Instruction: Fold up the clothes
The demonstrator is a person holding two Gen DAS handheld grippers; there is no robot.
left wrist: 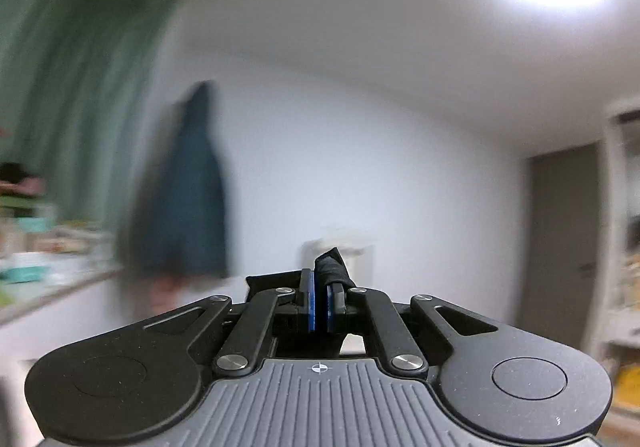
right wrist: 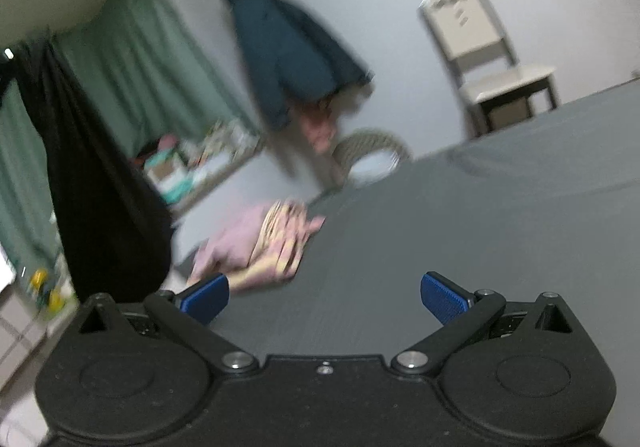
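in your left wrist view, the left gripper (left wrist: pixel 319 305) points up toward the wall and ceiling, its blue pads pressed nearly together on a pinch of black garment (left wrist: pixel 334 269) that bunches up just past the tips; the rest of the cloth drops out of sight below the tool. the room behind is smeared, with a dark blue coat (left wrist: pixel 188 187) on the wall and a green curtain (left wrist: pixel 76 95) to the left, so you cannot judge from here how much fabric the pads really have. in your right wrist view, the right gripper (right wrist: pixel 324 299) sits low over the grey bed (right wrist: pixel 460 227) with its fingers spread wide and nothing between them. the black garment (right wrist: pixel 104 183) hangs at the left as a long dark drape, off the bed at its upper part, its lower end hidden behind the tool. a pile of pink clothes (right wrist: pixel 256 247) lies at the bed's near left edge, just beyond your left pad, and a chair (right wrist: pixel 492 59) stands by the far wall. the risk, as i judge it, is that a thin pinch slips and the whole drape drops in a heap, or that the hanging cloth twists so you catch the wrong edge with the open tool; sweeping toward it could also drag the pink pile off the bed.
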